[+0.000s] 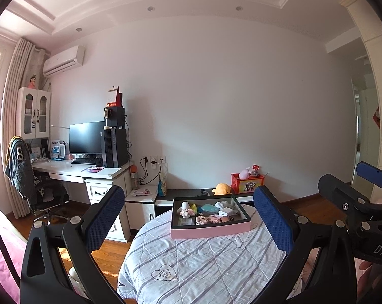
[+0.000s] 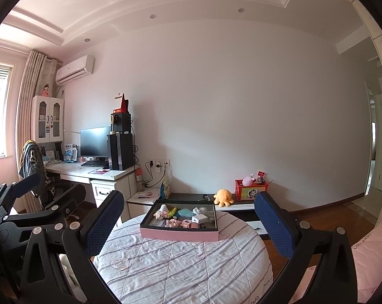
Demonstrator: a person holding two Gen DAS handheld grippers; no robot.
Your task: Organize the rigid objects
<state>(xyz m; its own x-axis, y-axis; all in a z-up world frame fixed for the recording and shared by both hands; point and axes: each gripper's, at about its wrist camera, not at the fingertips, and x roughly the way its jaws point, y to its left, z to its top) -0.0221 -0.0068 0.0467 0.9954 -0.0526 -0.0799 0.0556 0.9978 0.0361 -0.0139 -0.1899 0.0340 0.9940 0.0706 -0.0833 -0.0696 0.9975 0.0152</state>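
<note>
A pink box (image 1: 211,231) (image 2: 178,235) with a dark inside sits on a round table under a striped grey quilt (image 1: 203,266) (image 2: 180,266). It holds several small items: a white charger (image 1: 226,212) (image 2: 200,219), a teal case (image 1: 209,208) (image 2: 185,212), pink hair clips (image 1: 202,220) and a white figure (image 2: 163,208). My left gripper (image 1: 191,217) is open, held back from the box with nothing between its blue pads. My right gripper (image 2: 189,221) is open too, equally far back and empty. Each gripper shows at the edge of the other's view.
Behind the table runs a low dark bench (image 1: 191,192) with a yellow plush octopus (image 2: 223,197) and a red toy box (image 2: 251,189). A white desk (image 1: 82,169) with monitor, computer tower and chair stands at the left. Wooden floor lies around the table; pink bedding (image 2: 373,248) at the right.
</note>
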